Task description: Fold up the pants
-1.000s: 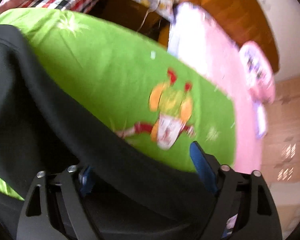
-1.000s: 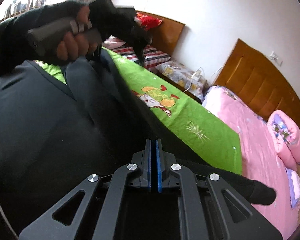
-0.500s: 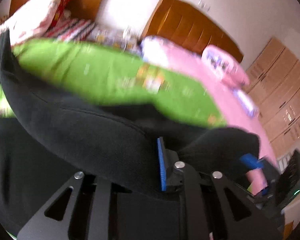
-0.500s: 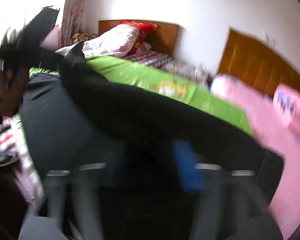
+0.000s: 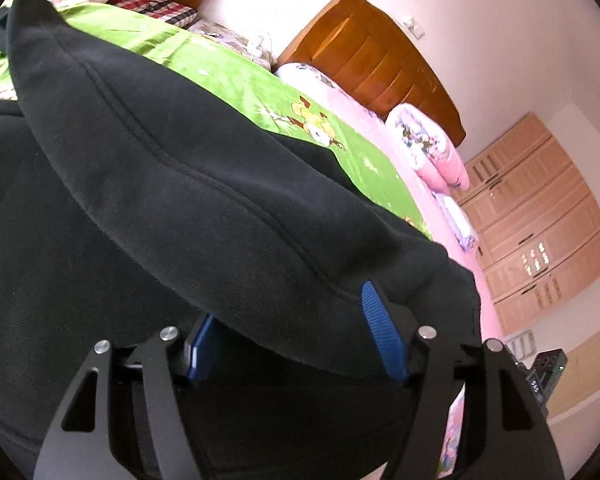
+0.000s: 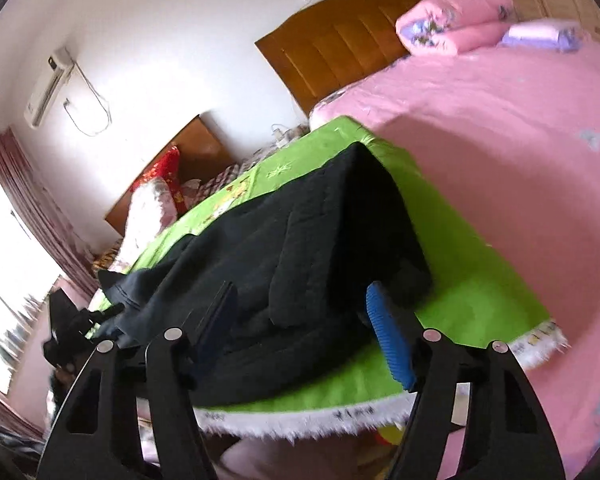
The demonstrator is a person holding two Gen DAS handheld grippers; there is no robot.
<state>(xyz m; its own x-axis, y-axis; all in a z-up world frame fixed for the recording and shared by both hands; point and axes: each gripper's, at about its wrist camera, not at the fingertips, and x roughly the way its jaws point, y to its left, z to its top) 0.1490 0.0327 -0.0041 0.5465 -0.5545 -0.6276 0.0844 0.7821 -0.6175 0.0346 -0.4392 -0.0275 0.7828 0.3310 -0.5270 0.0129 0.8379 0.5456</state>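
Note:
The black pants [image 6: 300, 240] lie folded over on a green blanket [image 6: 472, 280]. In the left wrist view the pants [image 5: 180, 184] fill most of the frame, a seamed fold lying on top. My left gripper [image 5: 296, 336] is open, its blue pads on either side of the fold's near edge, not clamping it. My right gripper [image 6: 304, 332] is open just at the near edge of the pants, above the blanket's white fringe. The other gripper and hand [image 6: 72, 332] show at the pants' far left end.
A pink bed [image 6: 520, 128] with rolled pink quilts [image 6: 452, 24] lies to the right, wooden headboards [image 5: 372, 60] behind. Pillows [image 6: 152, 208] sit at the green bed's head. Wardrobes [image 5: 540, 216] line the wall. A window with curtains [image 6: 32, 208] is at left.
Both grippers have opened and let go of the pants. The raised pant part now lies folded on top. The right gripper has pulled back to the bed's near edge.

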